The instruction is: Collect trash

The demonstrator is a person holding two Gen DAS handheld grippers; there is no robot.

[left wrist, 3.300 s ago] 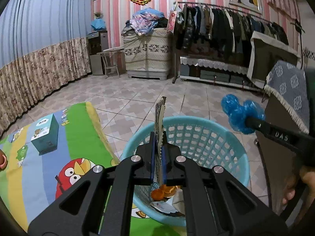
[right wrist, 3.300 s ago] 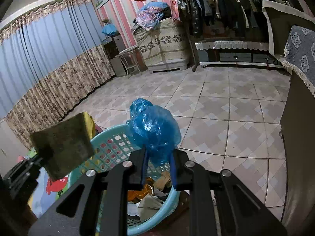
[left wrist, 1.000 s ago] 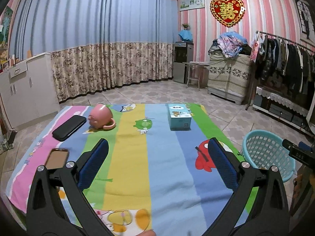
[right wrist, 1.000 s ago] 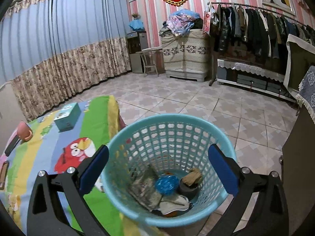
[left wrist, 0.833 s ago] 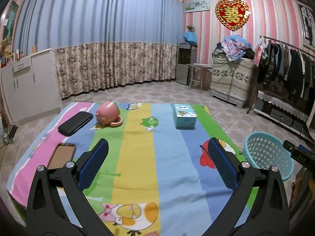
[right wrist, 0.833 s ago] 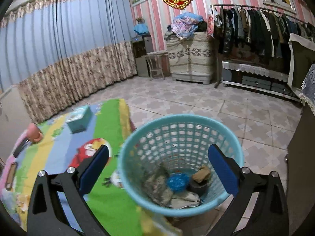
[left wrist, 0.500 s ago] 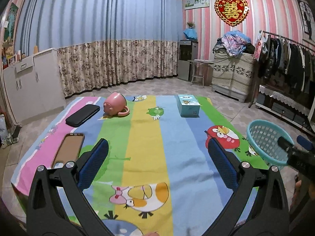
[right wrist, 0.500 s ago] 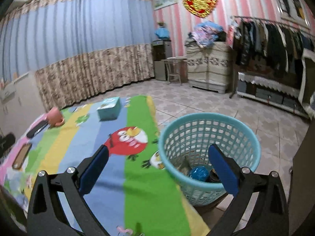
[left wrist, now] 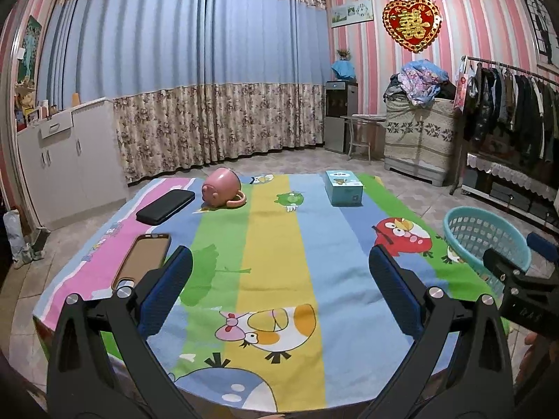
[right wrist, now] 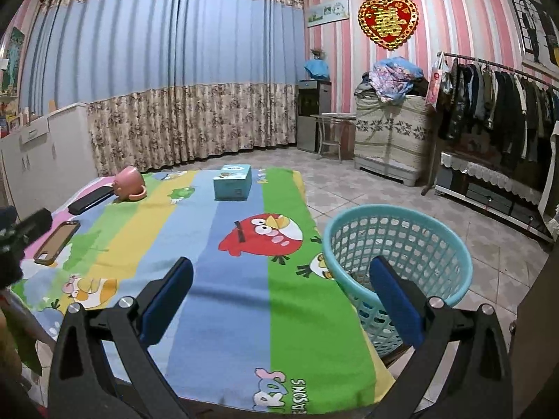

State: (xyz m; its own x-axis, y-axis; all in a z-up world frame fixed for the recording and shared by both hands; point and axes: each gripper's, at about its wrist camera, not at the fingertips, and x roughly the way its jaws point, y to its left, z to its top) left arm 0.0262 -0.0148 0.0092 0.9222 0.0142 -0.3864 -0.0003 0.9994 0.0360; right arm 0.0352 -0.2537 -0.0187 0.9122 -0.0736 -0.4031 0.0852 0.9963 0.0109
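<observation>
Right wrist view: basket (right wrist: 398,241) just beyond the empty, wide-open right gripper (right wrist: 279,296); left gripper (left wrist: 279,293) likewise spread.

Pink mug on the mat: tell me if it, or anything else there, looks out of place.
The pink mug lies tipped on its side at the mat's far end, handle against the cloth, with no spill visible. The black case, phone case and blue box sit normally.
</observation>
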